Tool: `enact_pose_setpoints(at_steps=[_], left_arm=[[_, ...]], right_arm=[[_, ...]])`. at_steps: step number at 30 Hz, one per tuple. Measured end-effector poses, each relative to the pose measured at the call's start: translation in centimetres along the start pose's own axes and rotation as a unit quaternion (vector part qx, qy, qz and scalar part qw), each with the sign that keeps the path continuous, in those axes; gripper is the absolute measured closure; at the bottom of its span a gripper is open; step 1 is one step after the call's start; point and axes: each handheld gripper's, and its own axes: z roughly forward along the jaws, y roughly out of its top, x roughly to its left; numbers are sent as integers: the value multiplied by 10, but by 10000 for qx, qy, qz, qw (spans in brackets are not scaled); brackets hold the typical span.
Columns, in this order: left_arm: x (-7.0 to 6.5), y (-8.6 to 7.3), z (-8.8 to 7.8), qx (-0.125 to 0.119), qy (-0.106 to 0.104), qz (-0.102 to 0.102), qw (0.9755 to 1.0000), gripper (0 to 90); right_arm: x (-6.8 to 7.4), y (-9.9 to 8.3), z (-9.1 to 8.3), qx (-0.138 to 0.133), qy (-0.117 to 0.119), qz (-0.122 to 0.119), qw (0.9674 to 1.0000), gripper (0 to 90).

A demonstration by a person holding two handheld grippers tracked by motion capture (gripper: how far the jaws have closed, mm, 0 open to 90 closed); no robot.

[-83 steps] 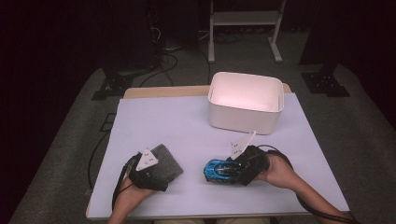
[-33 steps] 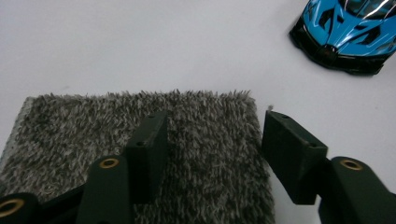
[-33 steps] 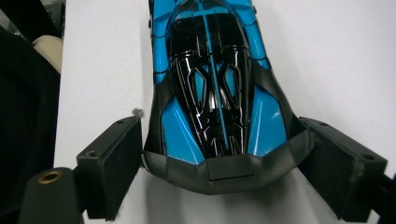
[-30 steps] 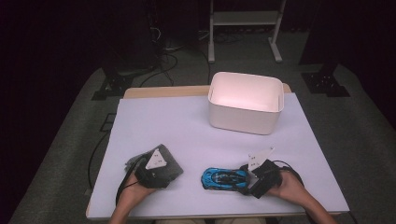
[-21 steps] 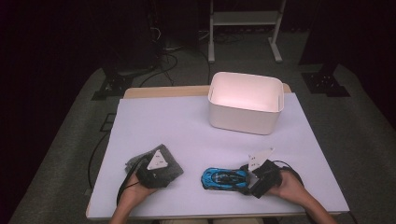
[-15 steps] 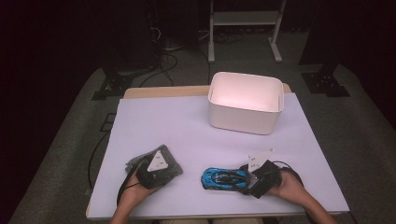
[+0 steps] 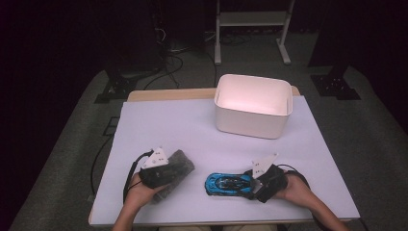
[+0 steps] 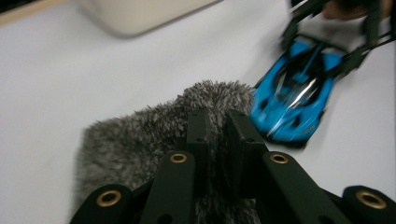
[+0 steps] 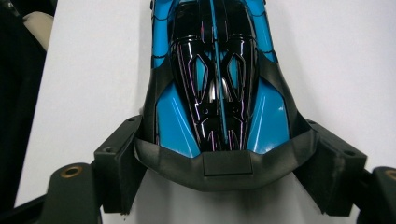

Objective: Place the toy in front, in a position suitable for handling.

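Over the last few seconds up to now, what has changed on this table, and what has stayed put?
The left gripper has just closed its jaws on the grey furry cloth and begun lifting it. The right gripper drew back to the blue toy car's rear, its jaws closing around it. The white bin stayed put.

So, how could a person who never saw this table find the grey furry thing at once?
Start from the white bin at the far side of the white table, then come to the near edge. Two things lie there: a blue toy car and, to its left, the furry cloth, pinched in the left gripper. It is dark grey, soft and shaggy, while the car is glossy and hard.
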Motion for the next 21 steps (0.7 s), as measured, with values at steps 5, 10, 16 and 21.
enact_pose_setpoints(at_steps=[5, 10, 16, 21], left_arm=[[-16, 27, 27, 23, -553, 397, 9977, 805], [-27, 31, 53, 336, -829, 697, 9935, 804], [-27, 12, 60, 715, -897, 638, 9913, 797], [-23, 4, 48, 1038, -673, 798, 9891, 794]], right_arm=[[-5, 12, 9, 4, 111, -188, 9998, 229], [-8, 25, 22, -40, 226, -284, 9993, 229], [-6, 25, 26, -178, 172, -210, 9995, 229], [-3, 24, 25, -195, 70, -160, 9997, 228]])
